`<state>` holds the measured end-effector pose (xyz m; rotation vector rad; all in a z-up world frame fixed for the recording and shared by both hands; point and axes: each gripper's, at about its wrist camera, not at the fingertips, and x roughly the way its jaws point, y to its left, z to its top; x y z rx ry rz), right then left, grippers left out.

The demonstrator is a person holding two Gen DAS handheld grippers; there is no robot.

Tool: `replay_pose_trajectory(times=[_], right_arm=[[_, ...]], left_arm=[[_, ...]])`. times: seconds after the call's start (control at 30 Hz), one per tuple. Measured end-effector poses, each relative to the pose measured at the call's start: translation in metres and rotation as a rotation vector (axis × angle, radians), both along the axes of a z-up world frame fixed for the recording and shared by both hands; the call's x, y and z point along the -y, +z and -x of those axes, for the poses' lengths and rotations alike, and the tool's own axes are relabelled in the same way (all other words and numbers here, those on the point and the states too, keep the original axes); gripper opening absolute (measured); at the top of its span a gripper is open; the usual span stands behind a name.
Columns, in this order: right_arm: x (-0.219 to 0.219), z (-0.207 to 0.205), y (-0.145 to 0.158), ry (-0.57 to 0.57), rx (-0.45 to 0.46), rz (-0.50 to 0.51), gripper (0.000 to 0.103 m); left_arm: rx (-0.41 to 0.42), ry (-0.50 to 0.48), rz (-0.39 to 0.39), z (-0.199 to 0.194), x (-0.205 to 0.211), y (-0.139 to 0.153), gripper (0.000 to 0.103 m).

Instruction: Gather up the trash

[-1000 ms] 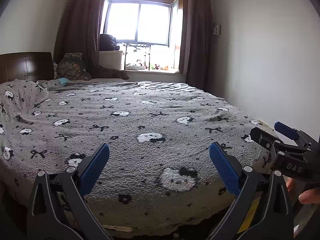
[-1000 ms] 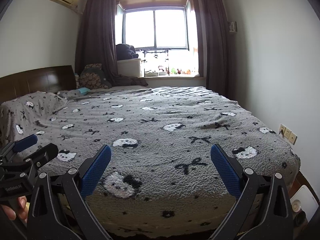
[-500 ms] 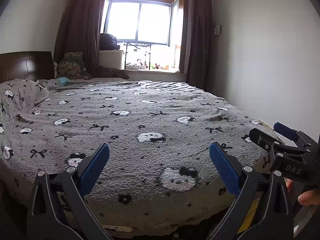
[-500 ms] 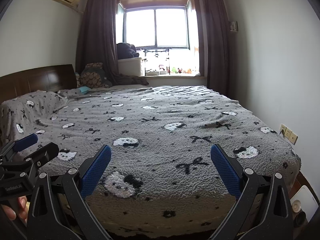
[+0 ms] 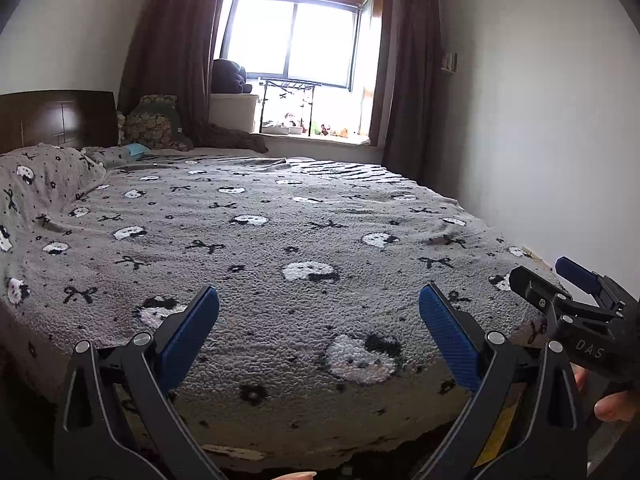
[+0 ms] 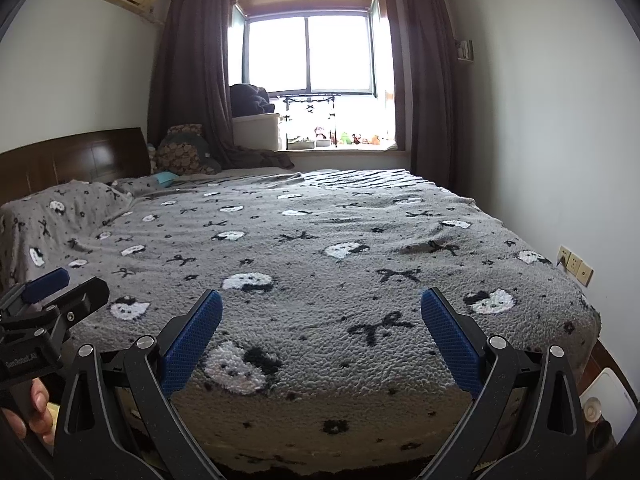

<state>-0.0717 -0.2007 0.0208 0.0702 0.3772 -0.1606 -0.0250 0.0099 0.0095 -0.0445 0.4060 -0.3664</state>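
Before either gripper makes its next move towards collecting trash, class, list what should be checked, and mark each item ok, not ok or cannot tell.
1. Left gripper open and empty: ok.
2. Right gripper open and empty: ok.
3. Grippers apart from each other: ok; each shows at the edge of the other's view, no contact.
4. Trash located on the bed: not ok; only the patterned blanket shows near the grippers.
5. Blue item near the pillows is trash: cannot tell, too small.
6. Bin for the trash in view: cannot tell; things on the floor at the bed's right corner are half hidden.
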Motion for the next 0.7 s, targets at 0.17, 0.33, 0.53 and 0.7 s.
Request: replay_pose_trajectory(times=[0.17,0.33,0.53,0.7], right_arm=[[0.0004,-0.0007,-0.0011,0.001,-0.003,0.001,0.100],[0.0002,-0.0032,-0.0027,-0.006,-0.011,0.000,0.100],[0.0000,-0.0037,-0.0030,-0.003,-0.011,0.000,0.100],[0.0008,-0.0026,-0.0033,-0.010,-0.012,-0.003,0.100]], left_arm=[[-0.006,0.005,0.015,-0.0003,-0.0018,-0.0004,0.095],[-0.001,0.007,0.001,-0.0004,-0.0010,-0.0010,0.095],[-0.010,0.031,-0.028,-0.0024,-0.0005,-0.0008,0.095],[-0.027,0.037,-0.040,-0.0052,0.0011,-0.0022,0.095]])
